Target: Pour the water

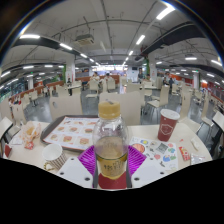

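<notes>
A clear plastic bottle with a yellow cap, pale liquid and a label stands upright between my fingers. My gripper is shut on the bottle, both purple pads pressing its lower body. A red paper cup stands on the table beyond my fingers, to the right of the bottle. The bottle's base is hidden behind my fingers.
A tray with a printed sheet lies on the table ahead on the left, a clear cup beside it. Printed leaflets lie to the right. Beyond the table are rows of canteen tables and chairs.
</notes>
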Motion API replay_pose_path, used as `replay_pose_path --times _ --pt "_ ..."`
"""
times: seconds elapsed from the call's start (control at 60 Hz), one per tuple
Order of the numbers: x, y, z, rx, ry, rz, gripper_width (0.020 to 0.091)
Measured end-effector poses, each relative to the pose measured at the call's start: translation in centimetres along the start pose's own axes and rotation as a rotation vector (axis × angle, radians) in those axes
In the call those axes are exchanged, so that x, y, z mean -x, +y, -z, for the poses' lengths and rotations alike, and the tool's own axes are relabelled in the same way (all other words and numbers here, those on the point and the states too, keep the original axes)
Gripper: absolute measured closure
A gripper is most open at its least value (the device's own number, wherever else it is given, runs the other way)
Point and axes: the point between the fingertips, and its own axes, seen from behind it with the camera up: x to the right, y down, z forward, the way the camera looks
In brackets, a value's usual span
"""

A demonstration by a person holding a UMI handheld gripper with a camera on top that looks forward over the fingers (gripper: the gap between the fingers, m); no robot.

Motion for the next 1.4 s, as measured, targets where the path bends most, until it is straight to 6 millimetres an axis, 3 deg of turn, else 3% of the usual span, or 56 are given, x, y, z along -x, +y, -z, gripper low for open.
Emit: replay_pose_path --times 0.117,0.233,0.317,0.383,0.45,0.5,0.55,0.767,0.95,1.133,1.4 --pt "-0.5 3.8 -0.3 0.056 -0.004 -0.010 0.0723" --pt "-0.7 3.6 0.0 0.016 0.004 -0.001 0.0720" --pt "-0.6 3.6 0.0 0.024 0.008 -0.016 0.0652" --pt "-0.6 4.0 0.1 0.064 0.007 -0.026 0.0557" --pt "-0.5 5.2 0.6 0.134 0.004 -0.040 0.0242" --pt "-0.6 5.6 1.8 0.172 0.019 -0.056 0.0274" --pt "-0.6 5.5 3.3 0.192 0.026 -0.070 0.0251" --pt "1.0 4.9 13.4 0.302 0.040 -0.085 0.0253" --pt "2.5 4.3 20.4 0.336 0.038 -0.111 0.0253" --pt "2.5 3.3 23.5 0.324 0.073 -0.088 0.0254" --pt "2.3 2.7 24.1 0.318 0.084 -0.063 0.0252"
